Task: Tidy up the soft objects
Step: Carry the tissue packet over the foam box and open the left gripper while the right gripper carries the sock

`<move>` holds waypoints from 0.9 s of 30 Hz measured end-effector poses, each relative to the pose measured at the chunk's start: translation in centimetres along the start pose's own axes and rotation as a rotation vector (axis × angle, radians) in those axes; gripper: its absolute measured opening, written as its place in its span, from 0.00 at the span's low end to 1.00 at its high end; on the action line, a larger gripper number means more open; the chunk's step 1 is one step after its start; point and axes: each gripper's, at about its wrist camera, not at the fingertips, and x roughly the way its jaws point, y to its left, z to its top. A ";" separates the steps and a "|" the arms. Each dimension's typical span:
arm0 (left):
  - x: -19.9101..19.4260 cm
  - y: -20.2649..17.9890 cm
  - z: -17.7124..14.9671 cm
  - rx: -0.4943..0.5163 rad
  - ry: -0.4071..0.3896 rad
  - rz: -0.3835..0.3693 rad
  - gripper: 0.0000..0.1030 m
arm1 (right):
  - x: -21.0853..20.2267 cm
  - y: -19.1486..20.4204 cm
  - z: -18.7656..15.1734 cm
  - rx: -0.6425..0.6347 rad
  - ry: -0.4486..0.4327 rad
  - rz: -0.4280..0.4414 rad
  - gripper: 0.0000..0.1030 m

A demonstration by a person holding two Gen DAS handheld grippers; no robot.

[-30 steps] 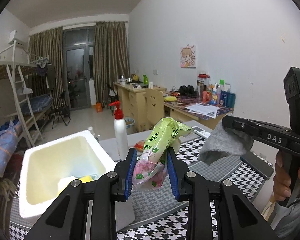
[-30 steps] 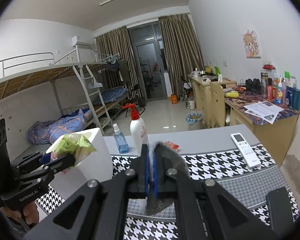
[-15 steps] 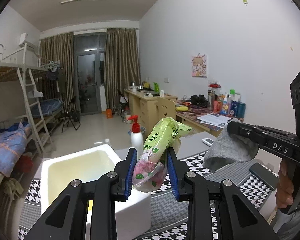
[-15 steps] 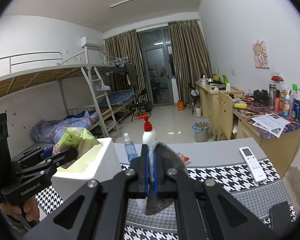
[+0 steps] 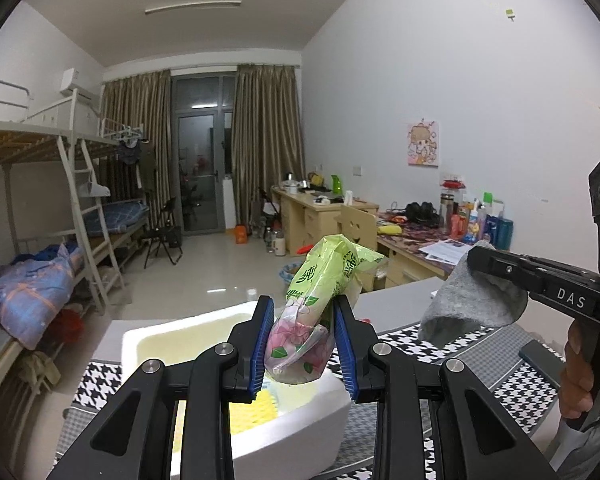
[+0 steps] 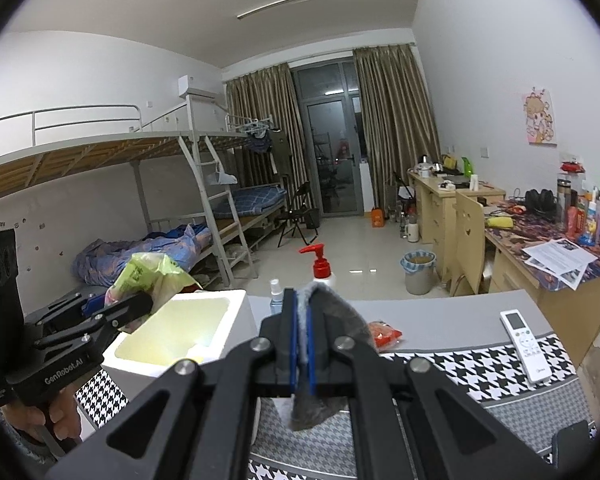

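My left gripper [image 5: 302,344] is shut on a green and pink flowered tissue pack [image 5: 320,300], held in the air over the near side of a white foam box [image 5: 300,428]. A yellow sponge [image 5: 252,414] lies inside the box. In the right wrist view, the same pack [image 6: 148,274] sticks up from the left gripper [image 6: 140,300] beside the foam box [image 6: 180,364]. My right gripper [image 6: 302,344] is shut on a grey felt cloth [image 6: 332,312], which hangs in folds [image 5: 464,308] above the houndstooth table mat [image 6: 480,364].
A red-pump bottle [image 6: 322,266] and a small spray bottle [image 6: 276,296] stand behind the box. A red packet [image 6: 384,334] and a white remote [image 6: 526,344] lie on the grey table. A dark phone [image 5: 540,362] rests at the right. A person's hand [image 5: 584,376] grips the right handle.
Both grippers have risen and tilted up with their loads. The foam box now sits lower in both views, and the tissue pack has drifted over the box.
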 end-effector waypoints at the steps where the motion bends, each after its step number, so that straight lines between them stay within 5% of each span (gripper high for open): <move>1: 0.0 0.1 0.0 -0.001 0.000 0.006 0.31 | 0.2 0.2 0.0 0.000 0.002 0.006 0.06; 14: 1.1 2.4 -0.3 -0.041 0.040 0.128 0.31 | 2.2 3.1 0.7 -0.042 0.006 0.080 0.06; 23: 2.5 3.6 -0.9 -0.055 0.082 0.145 0.32 | 3.7 4.1 0.6 -0.053 0.033 0.104 0.06; 25: 2.9 3.8 -1.0 -0.054 0.098 0.143 0.40 | 3.8 4.3 0.7 -0.053 0.034 0.102 0.06; 27: 2.9 4.0 -1.2 -0.052 0.102 0.150 0.72 | 3.8 4.3 0.6 -0.054 0.035 0.100 0.06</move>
